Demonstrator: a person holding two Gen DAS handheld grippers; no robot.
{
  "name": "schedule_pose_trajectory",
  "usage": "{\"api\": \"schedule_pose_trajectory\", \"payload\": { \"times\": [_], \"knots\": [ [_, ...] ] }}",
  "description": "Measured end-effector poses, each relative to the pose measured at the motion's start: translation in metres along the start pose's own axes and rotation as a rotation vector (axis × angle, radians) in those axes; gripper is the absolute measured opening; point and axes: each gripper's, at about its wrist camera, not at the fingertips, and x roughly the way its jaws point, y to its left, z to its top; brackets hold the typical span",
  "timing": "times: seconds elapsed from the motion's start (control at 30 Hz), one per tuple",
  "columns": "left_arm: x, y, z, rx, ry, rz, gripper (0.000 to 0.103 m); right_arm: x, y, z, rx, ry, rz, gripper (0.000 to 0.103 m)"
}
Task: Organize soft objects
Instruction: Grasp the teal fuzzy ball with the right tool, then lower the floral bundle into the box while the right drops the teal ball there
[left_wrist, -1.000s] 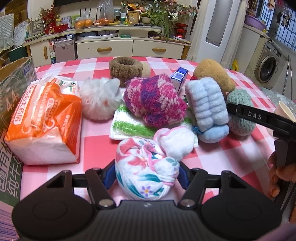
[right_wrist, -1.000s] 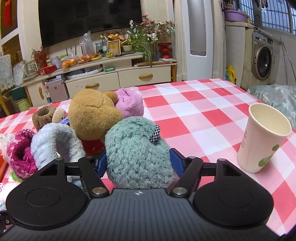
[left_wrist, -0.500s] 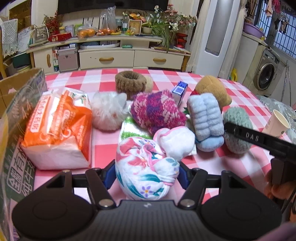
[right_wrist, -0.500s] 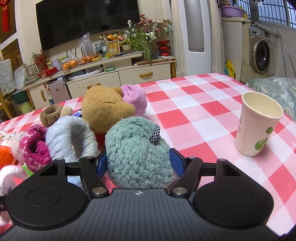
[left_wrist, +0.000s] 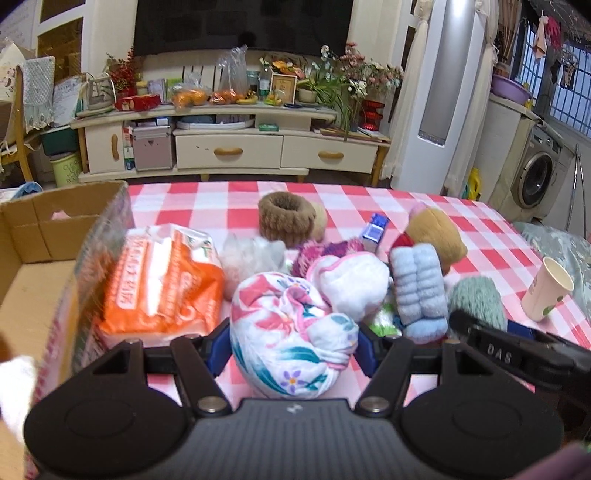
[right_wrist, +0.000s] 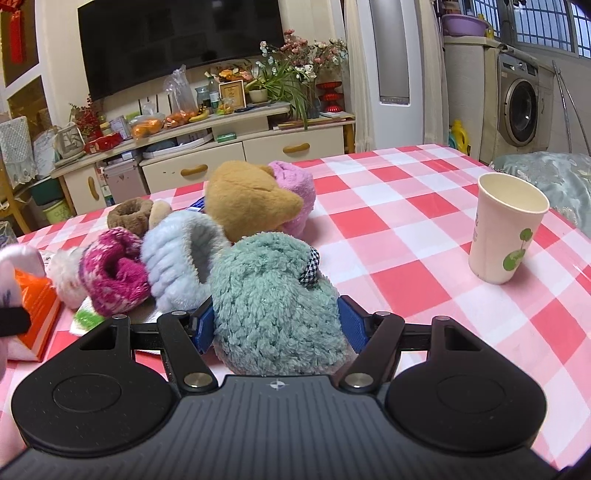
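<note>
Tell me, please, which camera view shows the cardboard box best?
The left wrist view. There the open cardboard box stands at the left edge of the table, beside the orange pack, and its brown inner walls and floor are visible. The right wrist view does not show the box at all; only a corner of the orange pack appears.

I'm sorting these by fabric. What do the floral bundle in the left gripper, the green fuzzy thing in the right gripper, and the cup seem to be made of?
Floral bundle: thin printed woven cloth, matte; it creases and knots tightly. Green fuzzy thing: plush, probably synthetic fleece; long clumped pile, with a small checked fabric bow. Cup: looks like paper; thin rolled rim, smooth printed wall.
</note>
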Motion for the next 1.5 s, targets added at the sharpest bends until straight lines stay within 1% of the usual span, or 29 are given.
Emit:
{"api": "schedule_pose_trajectory", "payload": {
  "times": [0.2,0.53,0.87,1.23,1.5],
  "knots": [
    [-0.01,0.01,0.005,-0.003,-0.032,0.014,0.064,-0.006,0.002,0.002,-0.024,-0.007,0.012,0.084],
    [-0.028,0.028,0.015,-0.009,-0.091,0.035,0.064,-0.019,0.002,0.005,-0.052,-0.025,0.062,0.084],
    [-0.044,0.046,0.023,-0.029,-0.138,0.043,0.065,-0.021,0.015,0.011,-0.087,-0.052,0.114,0.084],
    [-0.06,0.075,0.027,-0.068,-0.186,0.067,0.065,-0.03,0.042,0.02,-0.114,-0.092,0.224,0.084],
    [-0.064,0.112,0.029,-0.136,-0.202,0.121,0.065,-0.032,0.067,0.03,-0.12,-0.106,0.342,0.084]
  ]
}}
